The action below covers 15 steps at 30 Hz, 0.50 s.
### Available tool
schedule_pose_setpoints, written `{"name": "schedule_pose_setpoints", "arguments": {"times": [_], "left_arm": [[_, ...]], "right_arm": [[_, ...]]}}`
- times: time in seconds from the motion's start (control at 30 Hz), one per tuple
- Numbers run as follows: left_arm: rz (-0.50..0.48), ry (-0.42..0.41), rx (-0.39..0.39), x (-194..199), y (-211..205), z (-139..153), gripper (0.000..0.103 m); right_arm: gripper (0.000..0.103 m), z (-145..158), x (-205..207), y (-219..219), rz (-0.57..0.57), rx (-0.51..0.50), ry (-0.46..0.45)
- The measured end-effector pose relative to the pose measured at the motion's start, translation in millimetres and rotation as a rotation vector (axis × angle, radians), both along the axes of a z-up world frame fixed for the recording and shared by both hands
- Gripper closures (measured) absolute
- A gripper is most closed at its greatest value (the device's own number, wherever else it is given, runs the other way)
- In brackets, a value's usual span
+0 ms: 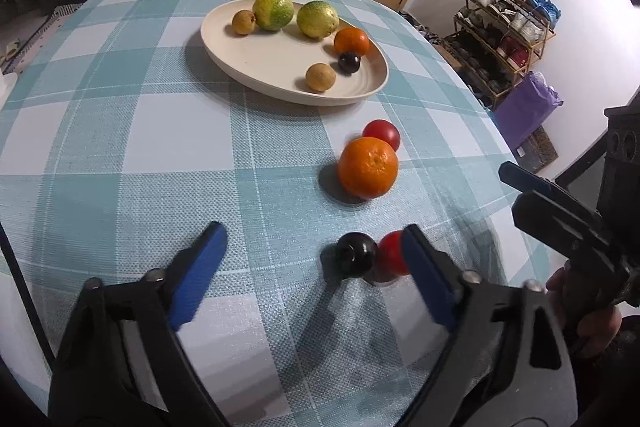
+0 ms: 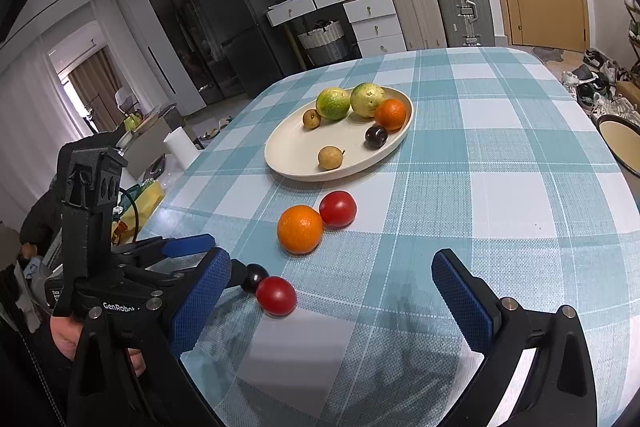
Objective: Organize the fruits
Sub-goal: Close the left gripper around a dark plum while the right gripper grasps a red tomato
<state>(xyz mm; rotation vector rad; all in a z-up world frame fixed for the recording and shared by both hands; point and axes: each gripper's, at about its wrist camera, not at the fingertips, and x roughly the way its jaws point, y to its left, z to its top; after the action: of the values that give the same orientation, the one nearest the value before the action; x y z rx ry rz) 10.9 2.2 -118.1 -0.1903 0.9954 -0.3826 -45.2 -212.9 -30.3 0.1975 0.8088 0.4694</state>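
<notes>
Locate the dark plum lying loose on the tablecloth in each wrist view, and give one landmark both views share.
Left wrist view: dark plum sits low and right of centre, touching a red fruit by the left gripper's right finger.
Right wrist view: dark plum sits lower left, partly behind the red fruit.
Shared landmark: the cream plate.
</notes>
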Motion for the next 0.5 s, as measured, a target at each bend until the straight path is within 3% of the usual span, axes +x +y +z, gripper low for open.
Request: {"name": "schedule_pose_setpoints", "arguments": {"times": [0.27,0.5], "left_arm": [[-0.056,0.013,-0.027,2.2,-4.8,-4.5,0.055],[-0.118,0.005,-0.010,-1.9,-16.9,-3.1,0.067]], "right_arm": [[0.000,-1.2,1.9,0.6,0.001,0.000,0.009],[0.000,-4.1,4.9,1.9,0.006,-0.002,0.016]]}}
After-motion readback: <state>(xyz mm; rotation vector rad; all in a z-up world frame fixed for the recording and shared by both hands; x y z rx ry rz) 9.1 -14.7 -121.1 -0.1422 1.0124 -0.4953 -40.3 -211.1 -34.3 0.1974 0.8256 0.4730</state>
